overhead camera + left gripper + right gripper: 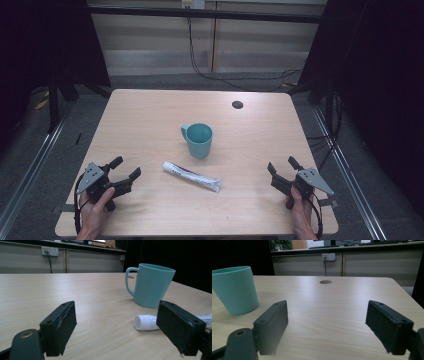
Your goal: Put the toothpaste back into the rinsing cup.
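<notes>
Here, a smooth teal mug (198, 140) stands beside a slim white tube (191, 176).

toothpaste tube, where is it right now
In the high view the toothpaste tube lies flat near the table's middle, just in front of the teal mug and apart from it, between the two grippers, with its white cap end toward the left gripper.
</notes>
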Motion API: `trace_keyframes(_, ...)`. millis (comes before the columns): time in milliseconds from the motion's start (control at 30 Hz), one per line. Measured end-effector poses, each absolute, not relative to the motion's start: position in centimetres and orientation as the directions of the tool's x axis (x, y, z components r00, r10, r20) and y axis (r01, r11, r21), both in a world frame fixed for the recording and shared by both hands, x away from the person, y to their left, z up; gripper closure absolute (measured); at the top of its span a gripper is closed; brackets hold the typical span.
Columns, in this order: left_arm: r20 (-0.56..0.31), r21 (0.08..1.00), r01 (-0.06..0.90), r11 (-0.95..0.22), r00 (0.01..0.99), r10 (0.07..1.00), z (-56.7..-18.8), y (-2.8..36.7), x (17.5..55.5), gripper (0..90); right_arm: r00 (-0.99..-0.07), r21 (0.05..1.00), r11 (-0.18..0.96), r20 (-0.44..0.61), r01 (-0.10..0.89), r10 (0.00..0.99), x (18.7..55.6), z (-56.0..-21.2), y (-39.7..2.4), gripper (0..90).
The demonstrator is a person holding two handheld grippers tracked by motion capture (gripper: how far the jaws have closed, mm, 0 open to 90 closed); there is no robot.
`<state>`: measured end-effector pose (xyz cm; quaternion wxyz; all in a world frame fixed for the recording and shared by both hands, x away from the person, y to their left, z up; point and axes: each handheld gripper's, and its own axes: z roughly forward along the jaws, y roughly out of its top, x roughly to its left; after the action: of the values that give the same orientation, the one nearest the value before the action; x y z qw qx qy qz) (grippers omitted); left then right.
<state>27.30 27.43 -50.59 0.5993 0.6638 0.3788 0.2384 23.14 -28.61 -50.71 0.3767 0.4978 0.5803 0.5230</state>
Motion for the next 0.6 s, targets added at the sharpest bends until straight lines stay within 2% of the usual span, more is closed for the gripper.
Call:
trace_keyframes(267, -0.139, 0.975, 0.221, 0.004, 0.598, 0.789, -50.59, 27.44, 27.32, 15.8, -0.228, 0.986, 0.01, 0.029, 0.167, 0.973, 23.02, -50.71, -28.07, 15.7)
trace_keyframes(500, -0.153, 0.973, 0.23, 0.015, 0.596, 0.788, -50.59, 27.52, 27.41, 15.8, -0.223, 0.984, -0.019, 0.059, 0.178, 0.973, 23.15, -50.7, -28.43, 15.8)
trace_keyframes(600, -0.141, 0.975, 0.224, 0.004, 0.601, 0.787, -50.58, 27.54, 27.38, 15.8, -0.204, 0.975, -0.039, 0.085, 0.219, 0.975, 23.3, -50.58, -28.92, 13.4)
